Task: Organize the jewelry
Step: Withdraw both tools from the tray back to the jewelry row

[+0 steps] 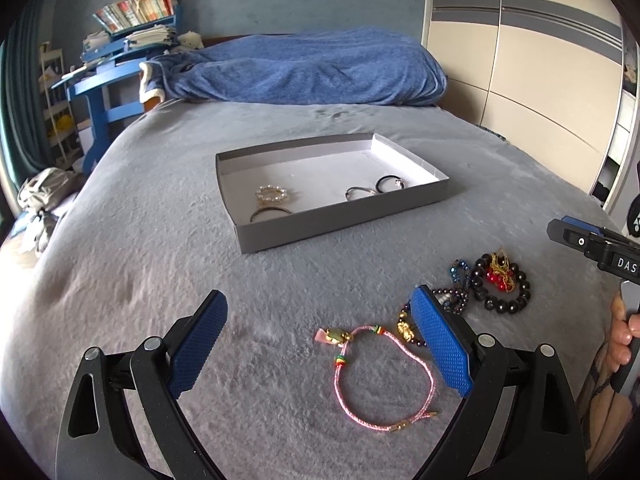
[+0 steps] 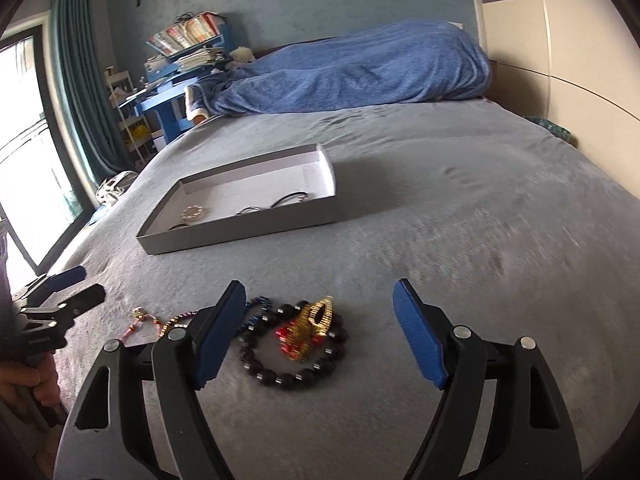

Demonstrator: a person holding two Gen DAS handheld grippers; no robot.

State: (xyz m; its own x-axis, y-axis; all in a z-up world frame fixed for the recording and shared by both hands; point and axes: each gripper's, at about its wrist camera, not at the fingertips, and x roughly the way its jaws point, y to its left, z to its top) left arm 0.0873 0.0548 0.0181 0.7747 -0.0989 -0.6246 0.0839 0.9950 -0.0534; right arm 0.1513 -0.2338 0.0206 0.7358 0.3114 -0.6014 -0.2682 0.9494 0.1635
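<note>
Bracelets point(image 1: 502, 286) lie short of the tray point(image 1: 340, 216); both grippers, left point(image 1: 320, 344) and right point(image 2: 320, 332), gape wide, empty; next, I judge, closing on one bracelet.

Dark bead strand point(image 1: 454, 304) partly hidden behind blue pad point(image 1: 440, 344) of left gripper point(image 1: 320, 340). Blue bead string point(image 2: 256, 312) and gold-bead string point(image 2: 178, 322) run behind right gripper point(image 2: 320, 332) pad point(image 2: 220, 340). Tray point(image 2: 240, 228) front wall hides lower parts of rings point(image 2: 256, 210); ring details too small. Right gripper cut off at right edge in left view; hand point(image 1: 622, 336) partly shown.
</note>
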